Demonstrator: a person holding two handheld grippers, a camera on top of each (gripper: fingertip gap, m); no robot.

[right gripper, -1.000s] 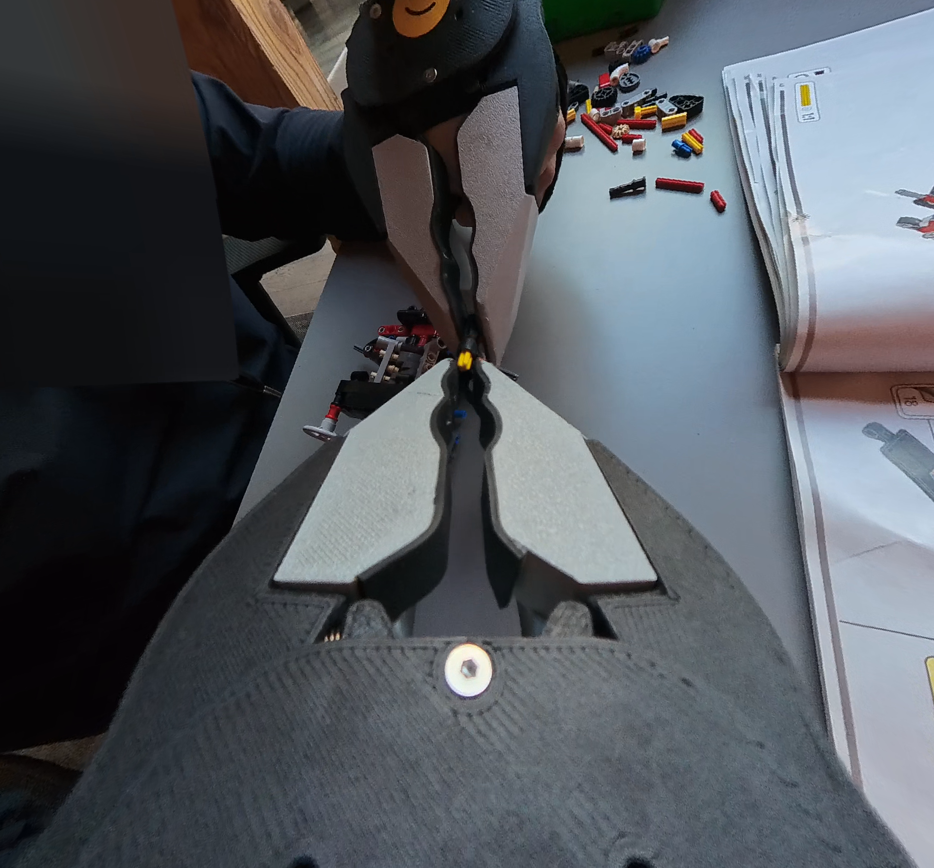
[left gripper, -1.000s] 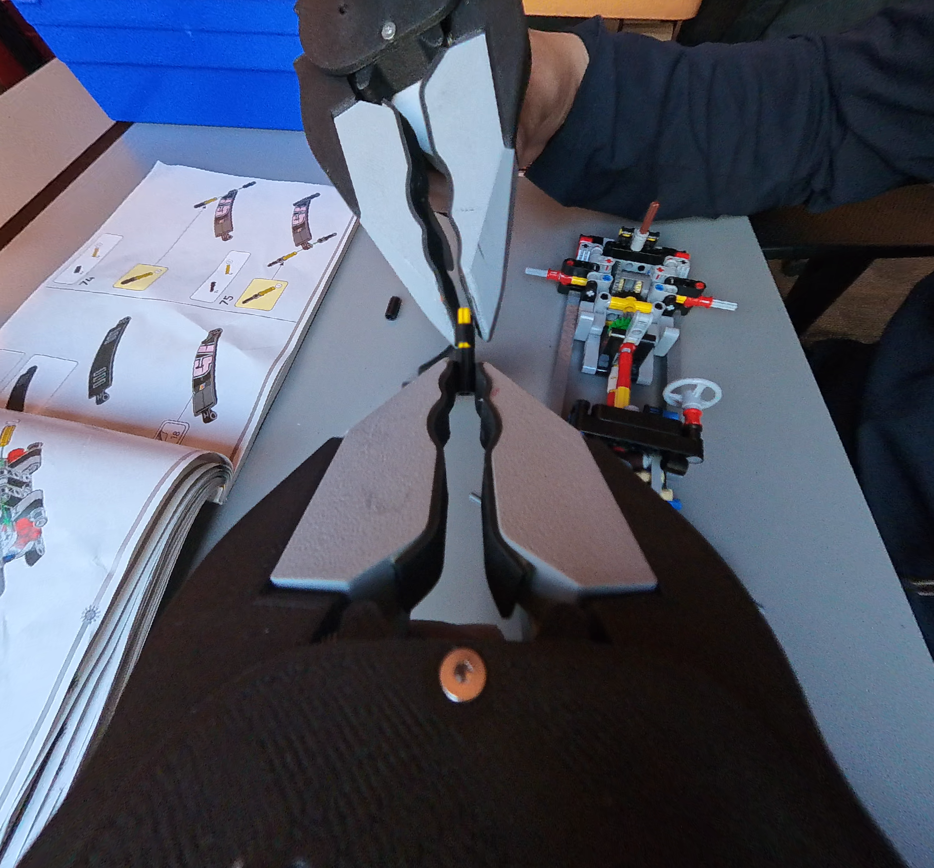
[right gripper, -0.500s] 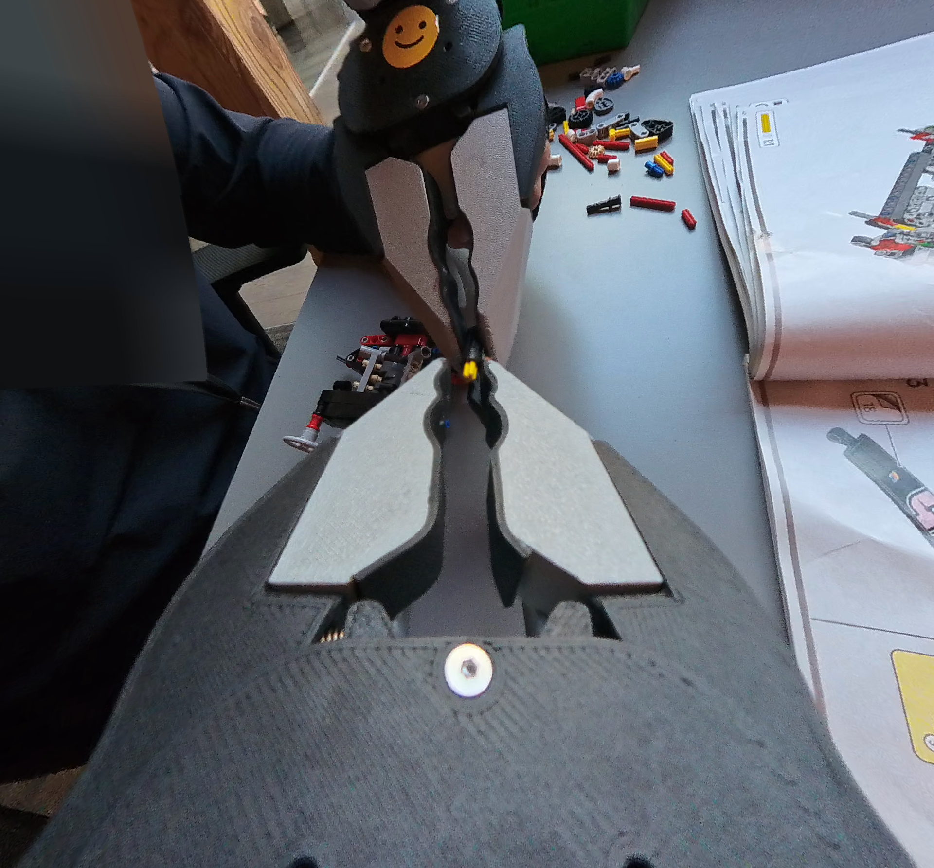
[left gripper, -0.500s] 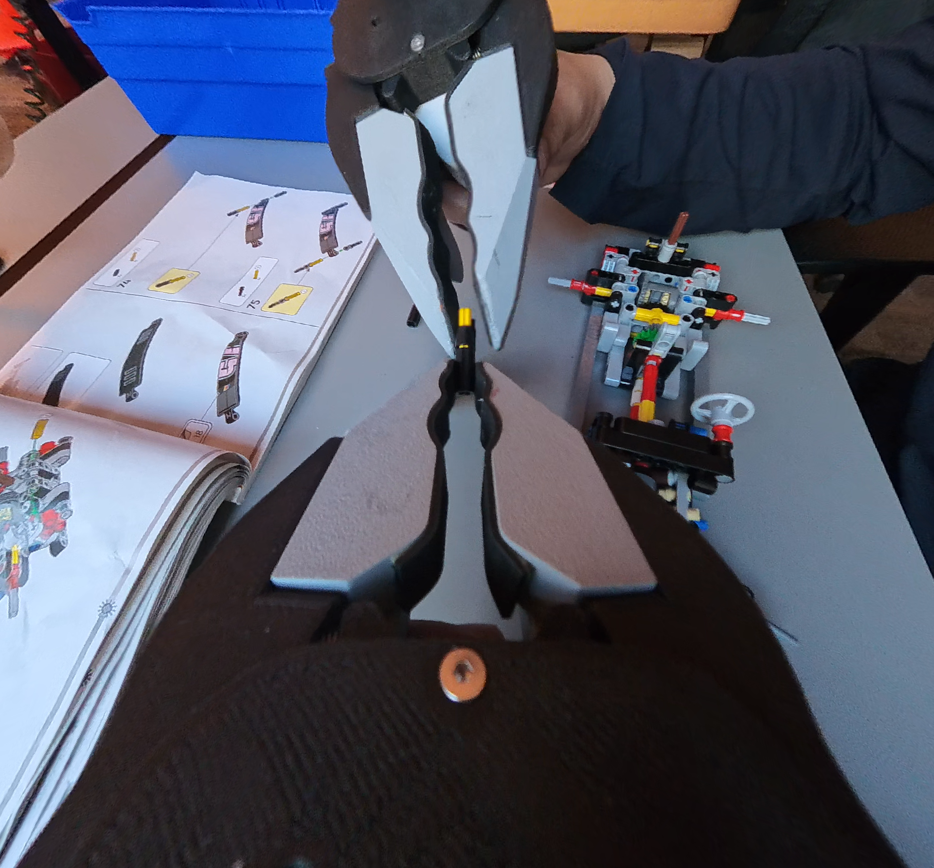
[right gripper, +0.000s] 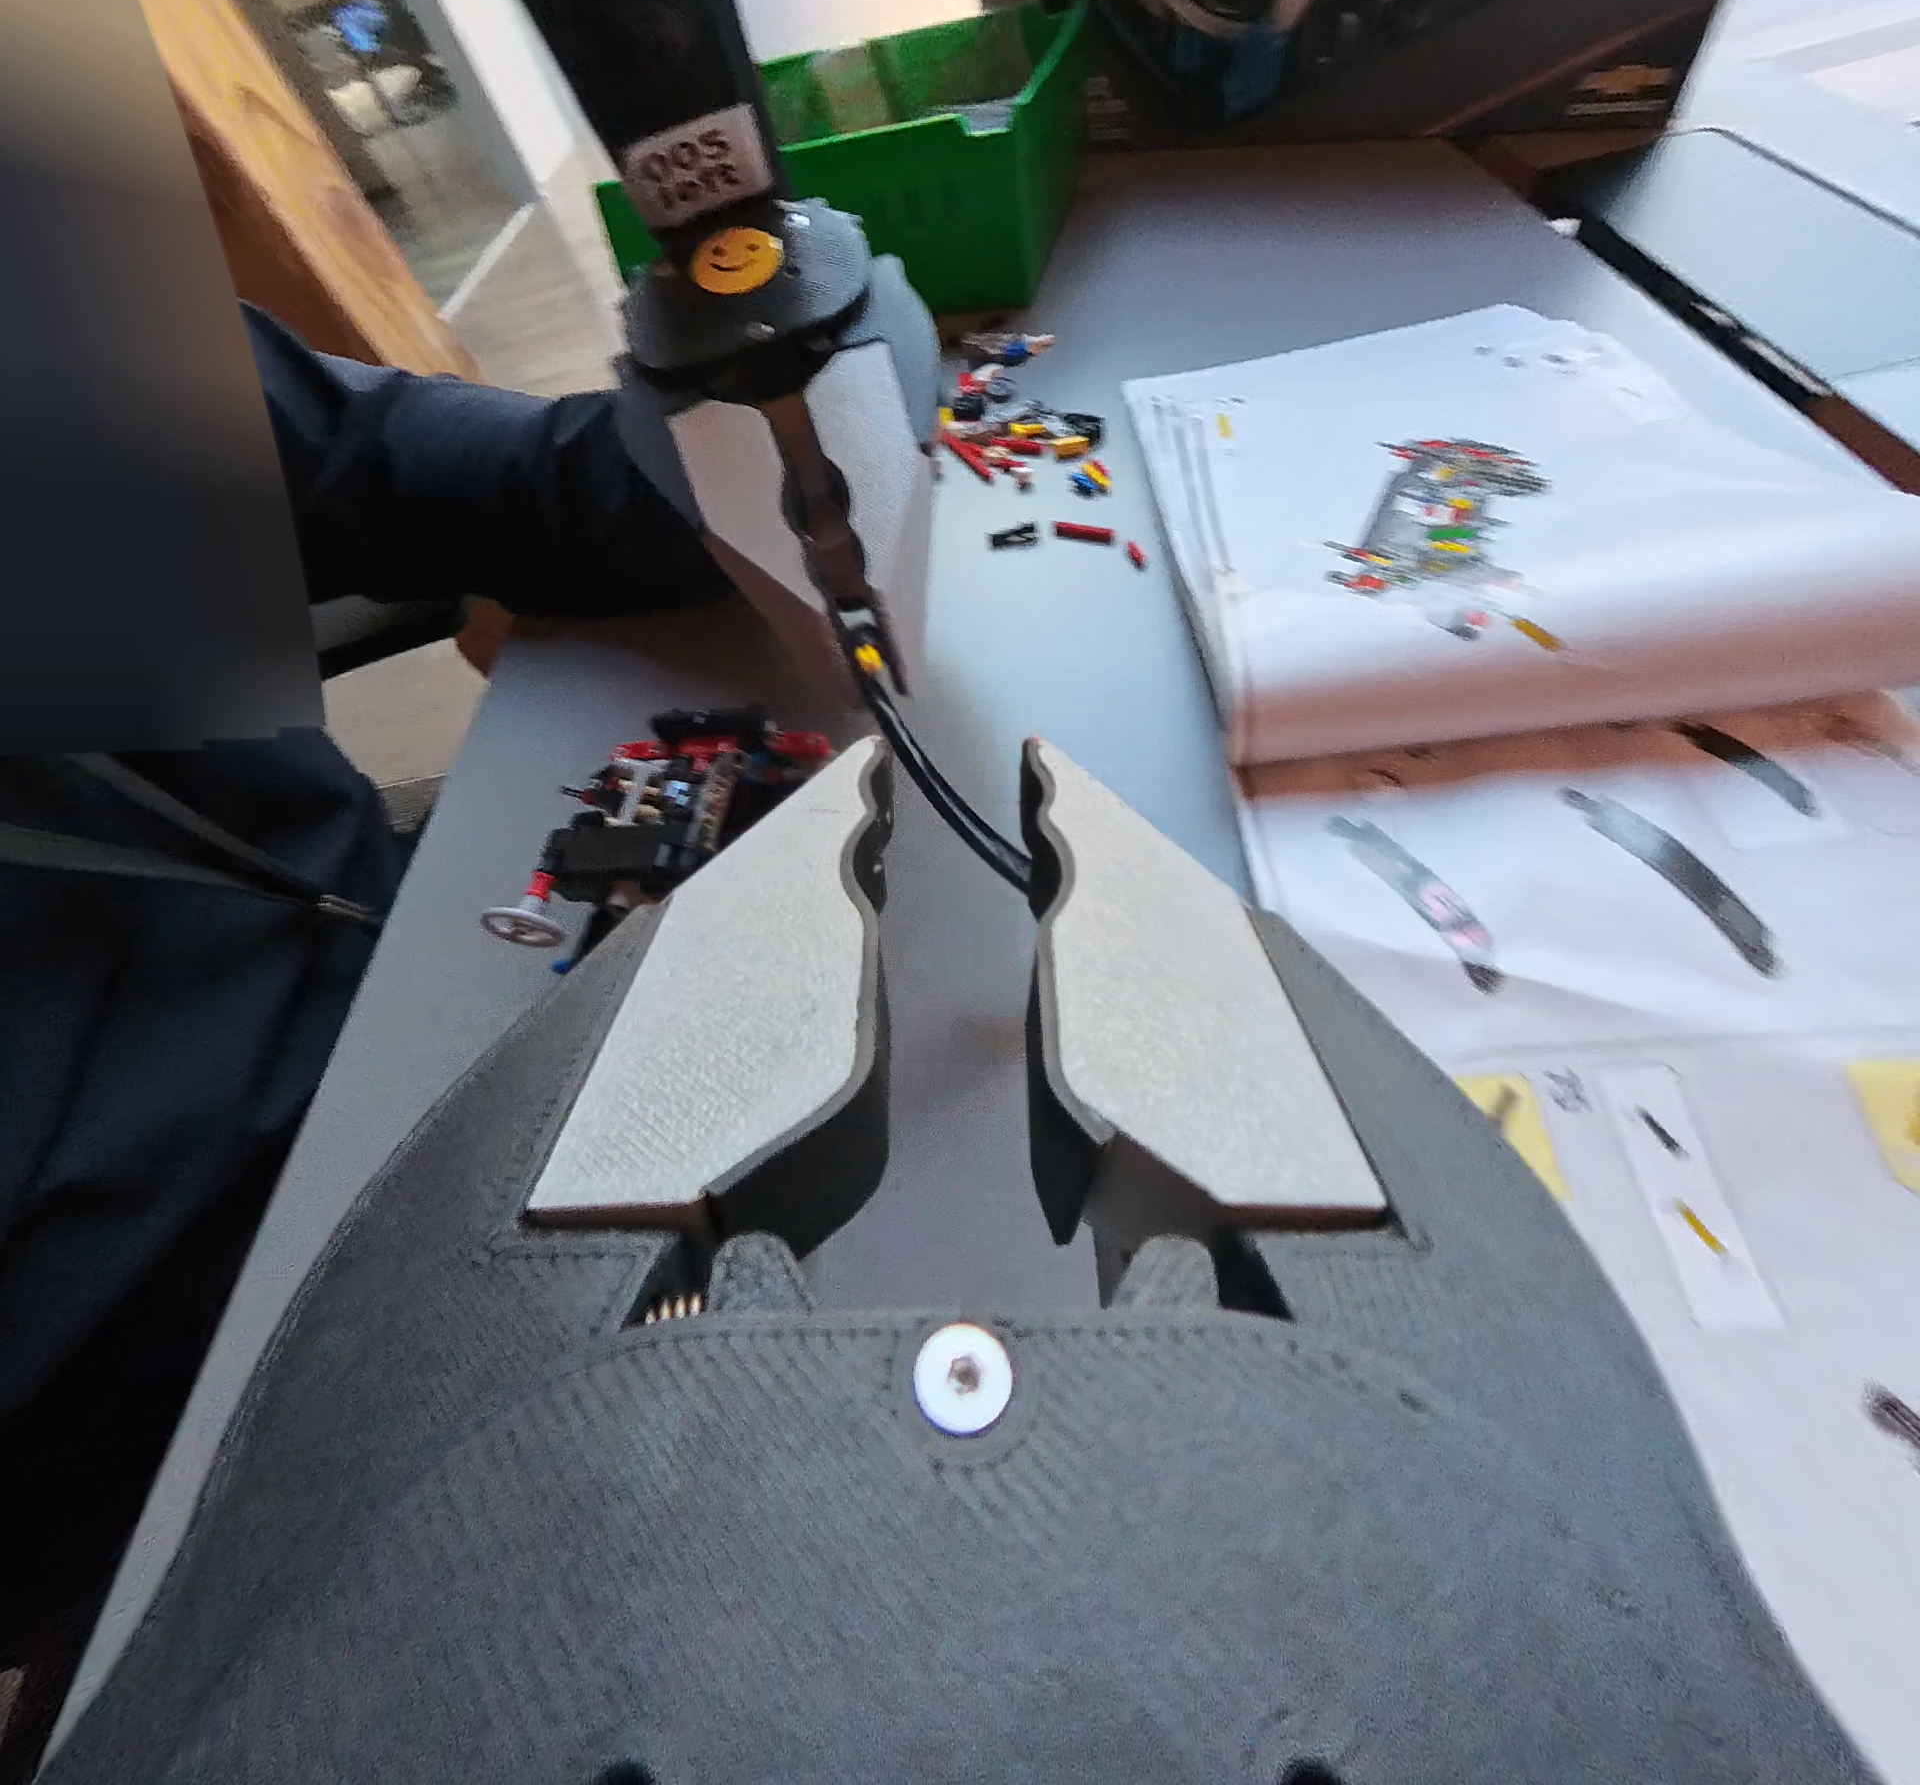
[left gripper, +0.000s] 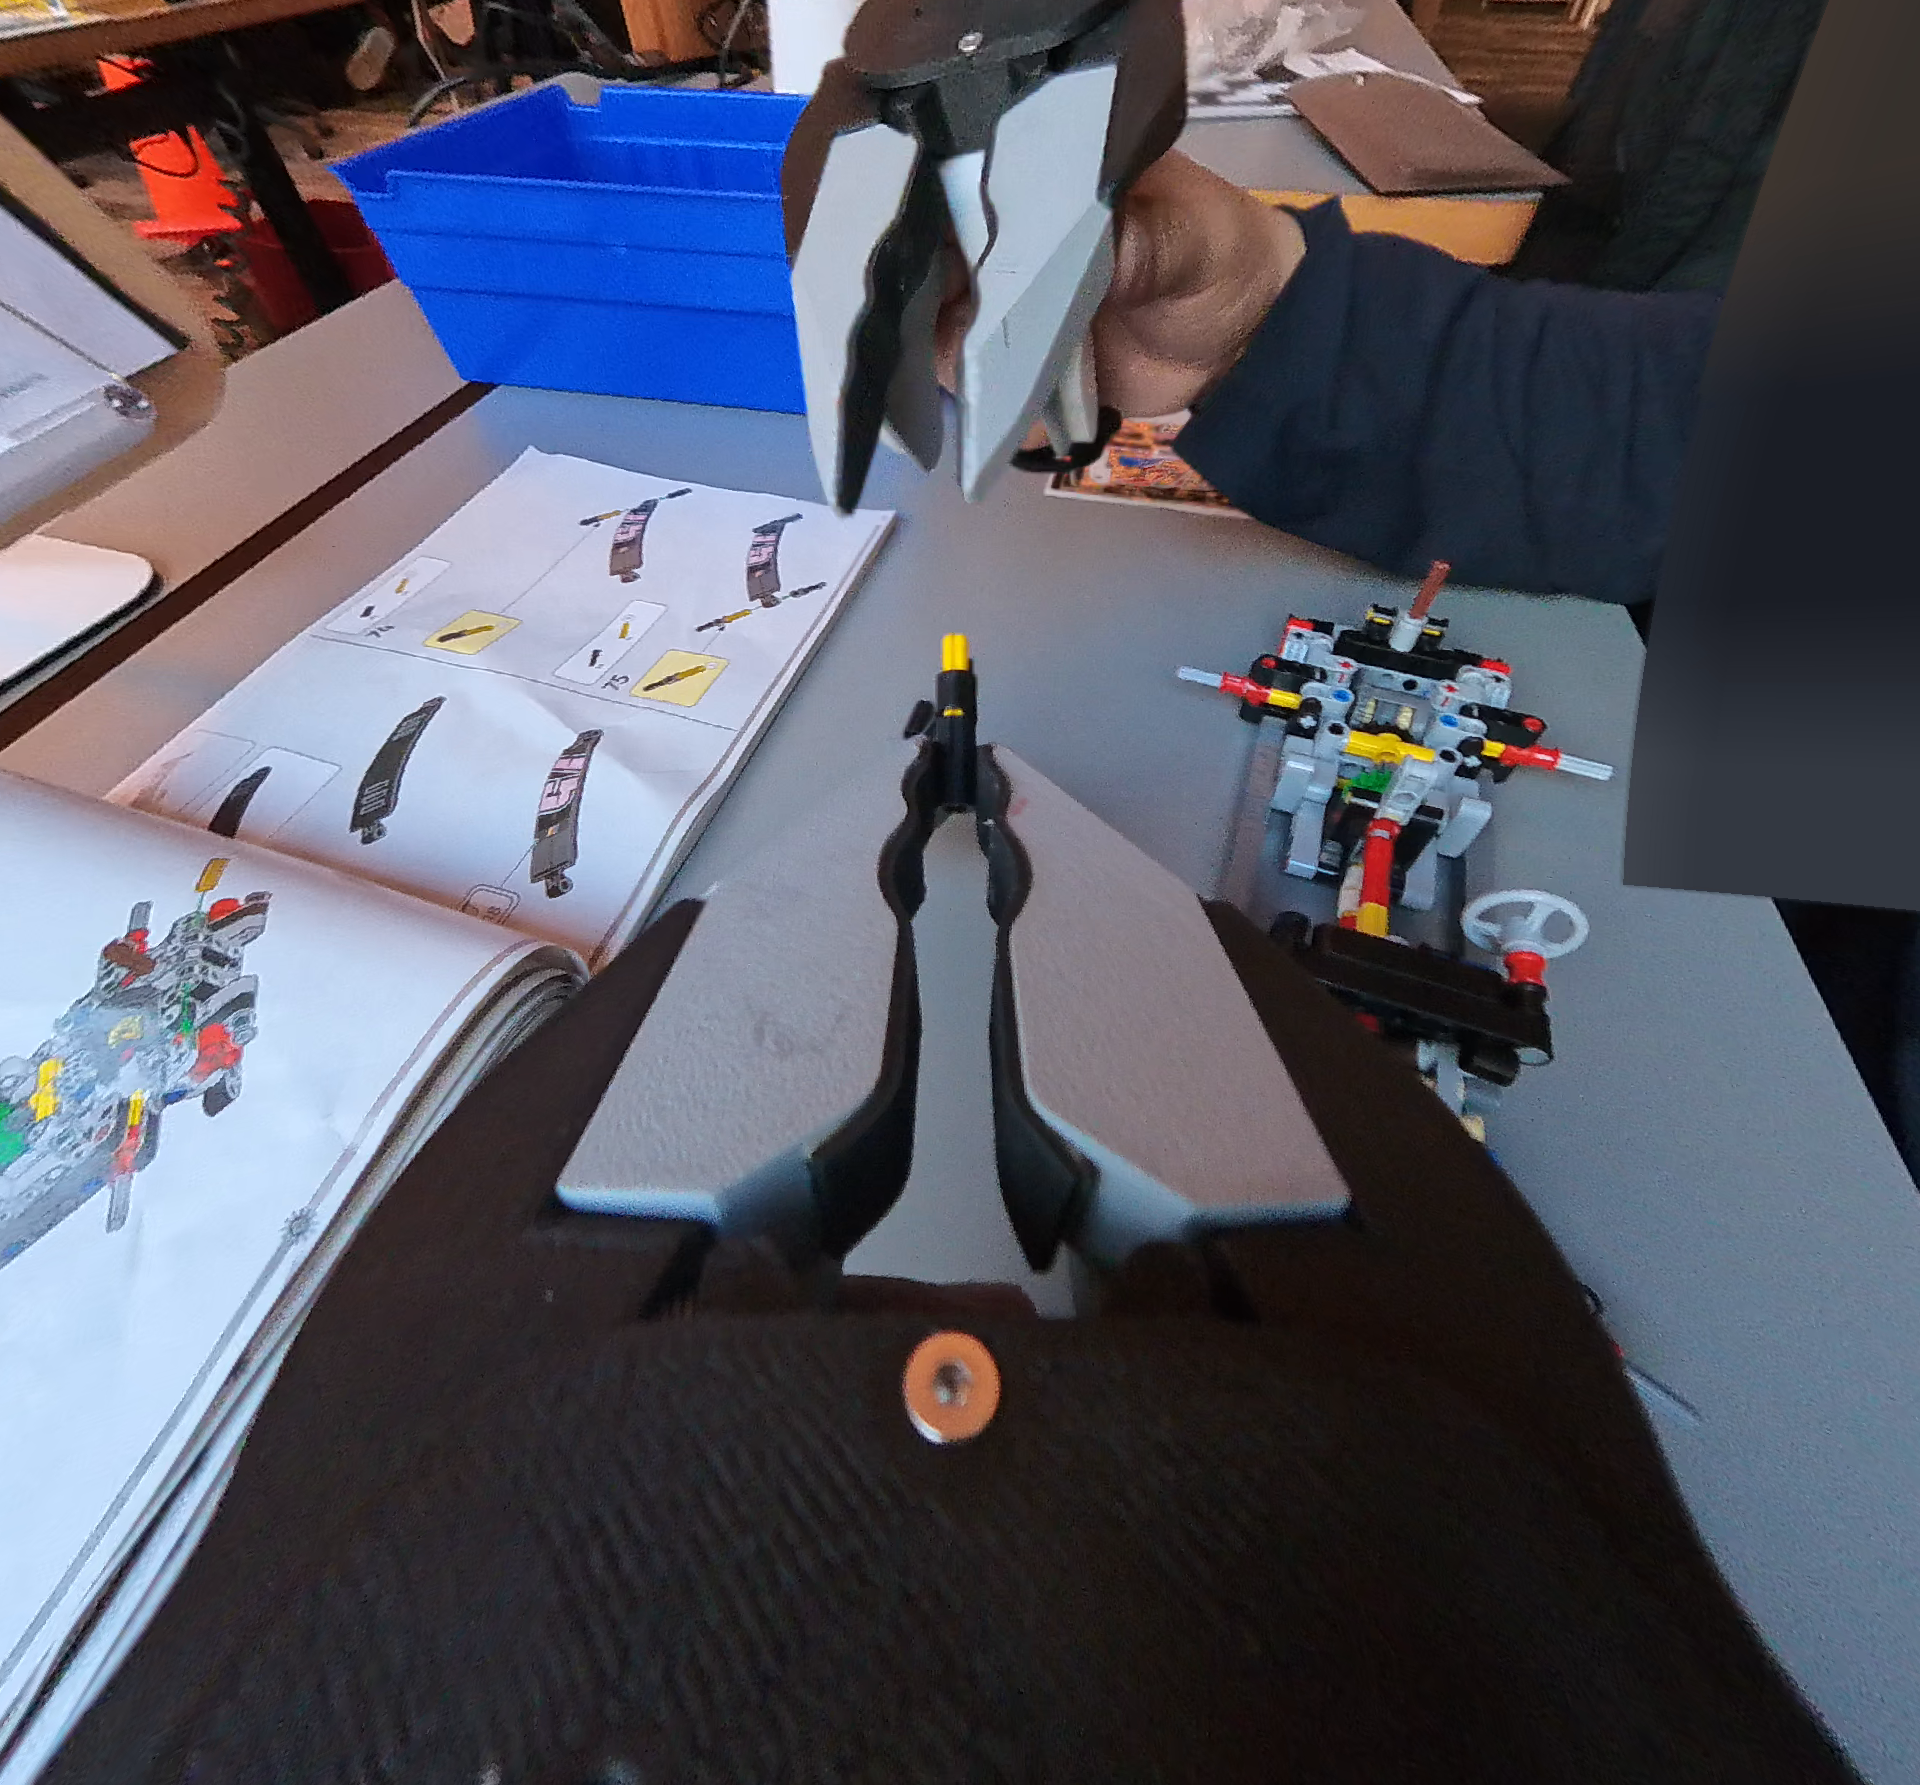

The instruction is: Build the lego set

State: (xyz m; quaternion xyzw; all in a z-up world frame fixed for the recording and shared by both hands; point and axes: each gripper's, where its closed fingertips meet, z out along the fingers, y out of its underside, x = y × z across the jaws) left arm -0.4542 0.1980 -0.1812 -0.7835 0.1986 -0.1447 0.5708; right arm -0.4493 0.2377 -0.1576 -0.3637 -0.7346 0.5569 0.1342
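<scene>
Left tongs (left gripper: pixel 951 779) pinch a small black pin with yellow tip (left gripper: pixel 954 686), held above the worktop (left gripper: pixel 1091 613). Right tongs (left gripper: pixel 904 488) hang parted, empty. Pin looks light, rigid, slippery; best gripped mid-shaft.

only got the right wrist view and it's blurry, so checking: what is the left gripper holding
observer: In the left wrist view, the left gripper is shut on a short black piece with a yellow tip. The tip points away from its camera.
operator: is my right gripper touching that piece
observer: No. The right gripper hangs open above it, and there is a clear gap down to the yellow tip.
operator: whats behind my gripper
observer: A blue bin stands behind it, past the far edge of the open instruction booklet.
</scene>
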